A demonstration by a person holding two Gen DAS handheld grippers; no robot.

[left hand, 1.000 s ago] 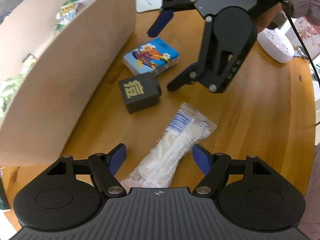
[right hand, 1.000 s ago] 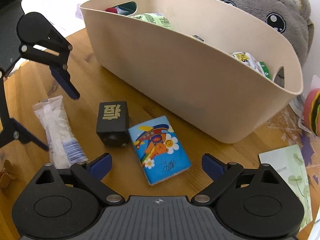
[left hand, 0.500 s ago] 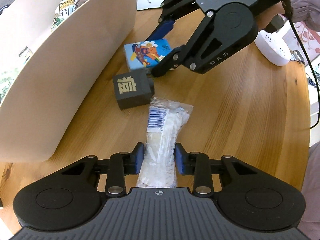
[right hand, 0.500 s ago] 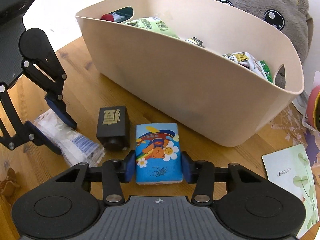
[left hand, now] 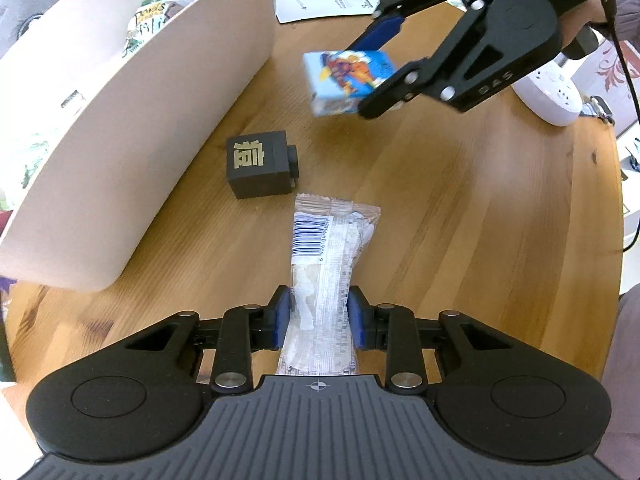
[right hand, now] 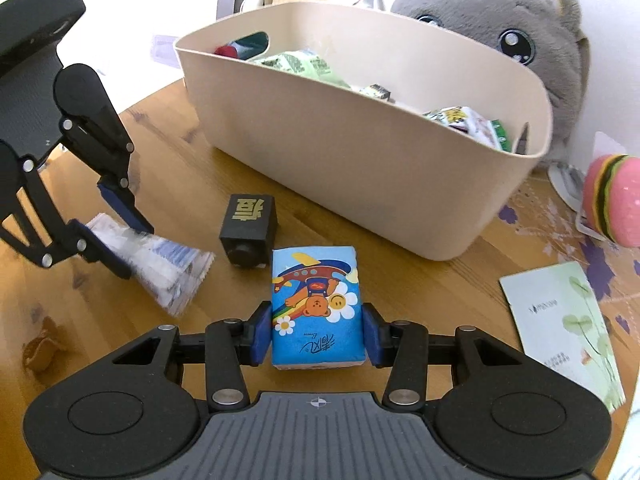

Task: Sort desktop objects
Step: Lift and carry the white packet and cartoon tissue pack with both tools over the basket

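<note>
Tissue pack in right jaws, clear packet in left jaws

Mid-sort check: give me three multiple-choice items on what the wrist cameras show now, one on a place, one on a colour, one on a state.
1. Where is the black cube?
A. inside the beige basket
B. on the table beside the basket
C. in a hand-held gripper

2. What is the main colour of the tissue pack?
A. blue
B. red
C. green

3. What is the left hand-held gripper doing?
A. hanging open
B. shut on nothing
C. shut on the clear plastic packet

Answers:
1 B: the cube rests on the wood just outside the basket wall.
2 A: its wrapper is blue with a cartoon bear.
3 C: both pads press the packet's sides.
</note>
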